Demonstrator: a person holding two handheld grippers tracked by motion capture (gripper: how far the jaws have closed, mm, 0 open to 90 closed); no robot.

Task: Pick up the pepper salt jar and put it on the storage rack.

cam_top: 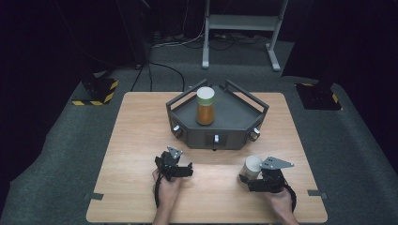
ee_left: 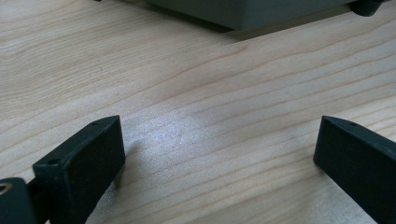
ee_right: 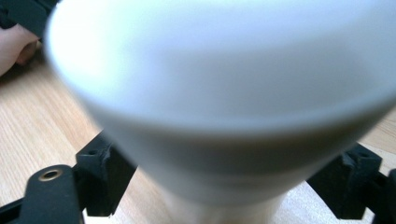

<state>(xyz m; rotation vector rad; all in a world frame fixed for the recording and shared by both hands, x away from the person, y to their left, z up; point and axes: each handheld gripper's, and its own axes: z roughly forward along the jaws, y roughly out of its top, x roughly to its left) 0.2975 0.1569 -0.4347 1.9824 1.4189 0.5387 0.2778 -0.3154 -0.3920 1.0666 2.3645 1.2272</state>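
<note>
A white cup stands near the table's front right, and my right gripper is shut on its lower part. In the right gripper view the cup looms close and blurred, with a black jaw pressed against each side and the gripper centred on its base. My left gripper rests low over the table at front centre-left, open, with bare wood between its fingers. A jar of orange contents with a pale lid stands upright in the grey tray.
The grey tray with raised rails and knobs on its front wall sits at the table's far centre; its edge shows just ahead of my left gripper. Bare wooden tabletop lies to the left. A metal stand is on the floor behind.
</note>
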